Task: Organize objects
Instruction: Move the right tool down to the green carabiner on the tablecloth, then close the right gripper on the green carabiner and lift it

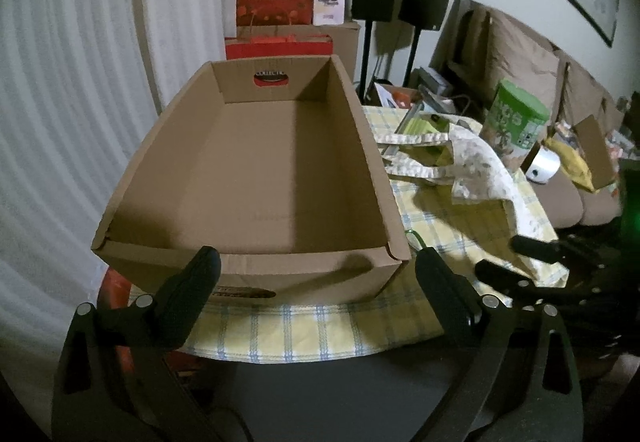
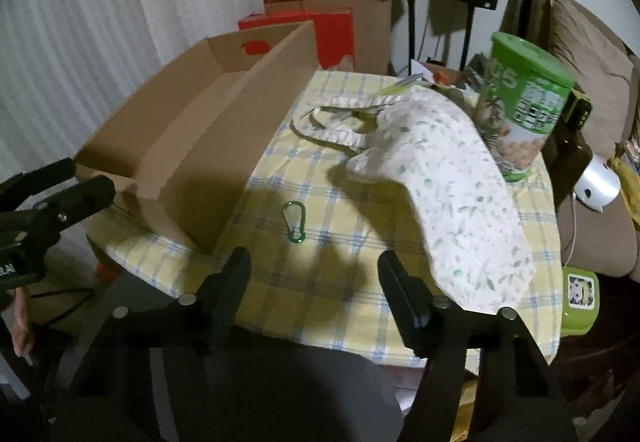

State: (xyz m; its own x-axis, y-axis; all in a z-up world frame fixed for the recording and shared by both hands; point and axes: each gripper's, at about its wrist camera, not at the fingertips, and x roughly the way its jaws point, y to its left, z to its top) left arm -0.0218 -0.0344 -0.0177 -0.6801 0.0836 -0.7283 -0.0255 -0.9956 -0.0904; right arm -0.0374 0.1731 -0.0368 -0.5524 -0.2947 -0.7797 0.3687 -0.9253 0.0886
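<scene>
Cardboard box [image 1: 256, 169] sits at the table's [image 1: 320, 334] ten o'clock, "COLLECT" legible at its handle cutout. Left gripper [image 1: 316, 262] and right gripper [image 2: 314, 262] gape wide, empty; carabiner [image 2: 294, 222] lies at twelve o'clock of the right one.

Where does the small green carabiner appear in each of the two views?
Left wrist view: only a sliver of the green carabiner shows, low right of centre, just above the left claw's right fingertip.
Right wrist view: it lies whole at centre, on the checked cloth.
Shared landmark: the cardboard box's near right corner.
</scene>
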